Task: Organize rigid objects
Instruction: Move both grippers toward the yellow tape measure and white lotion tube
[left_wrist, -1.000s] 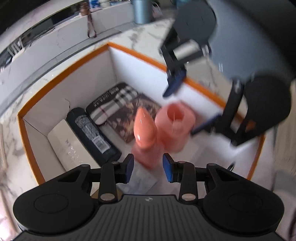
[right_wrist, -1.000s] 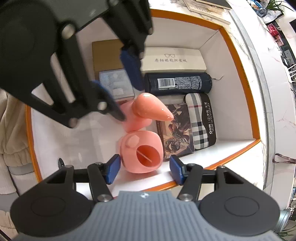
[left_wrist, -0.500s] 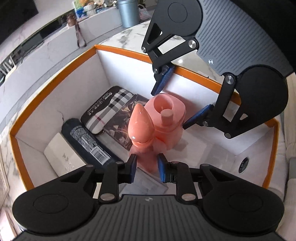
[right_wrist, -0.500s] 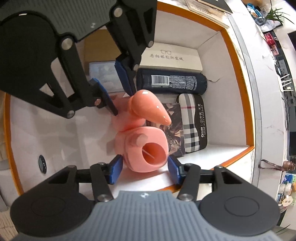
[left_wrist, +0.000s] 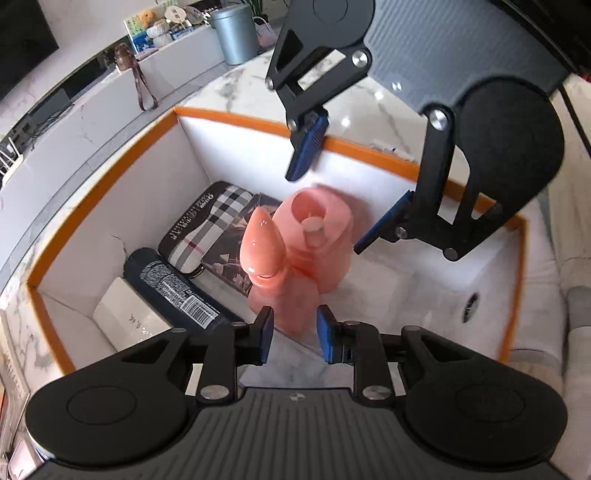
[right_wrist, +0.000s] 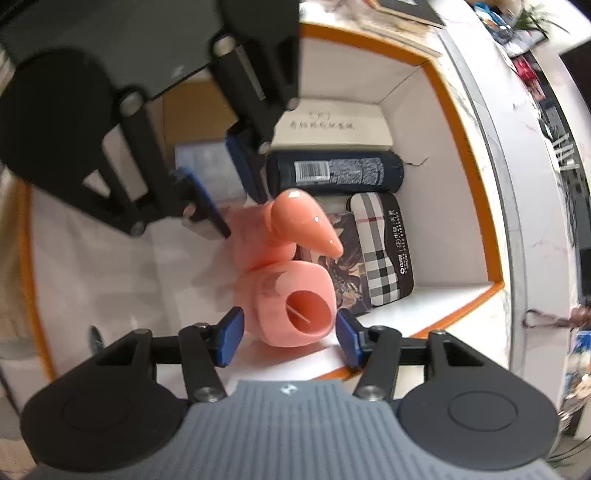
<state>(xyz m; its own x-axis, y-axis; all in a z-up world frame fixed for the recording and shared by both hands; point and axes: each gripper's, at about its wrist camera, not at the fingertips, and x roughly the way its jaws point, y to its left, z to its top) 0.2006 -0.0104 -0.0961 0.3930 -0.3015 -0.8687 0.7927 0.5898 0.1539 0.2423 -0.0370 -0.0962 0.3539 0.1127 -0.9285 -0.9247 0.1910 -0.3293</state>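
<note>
Orange-rimmed white box (left_wrist: 236, 117) sits on a marble counter (left_wrist: 229, 79); one end is packed, the other end's white floor lies bare. Along the packed end wall: cream glasses case (right_wrist: 332, 123), then dark blue barcoded bottle (right_wrist: 334, 173) lying on its side parallel to that wall, then plaid case (right_wrist: 382, 247) and a printed dark booklet (right_wrist: 349, 273) against the adjoining side wall. Near the box middle — two glossy salmon-pink plastic pieces touching: a cone-capped bottle (left_wrist: 262, 247), tip tilted toward the plaid case, and a squat rounded holder (left_wrist: 319, 236) with a round opening facing up. Left gripper (left_wrist: 291, 332) has its blue pads apart, flanking the cone-capped bottle's base, contact unclear. Right gripper (right_wrist: 288, 332) is spread wide either side of the holder, not pressing. Motion blur softens the pink holder.
</note>
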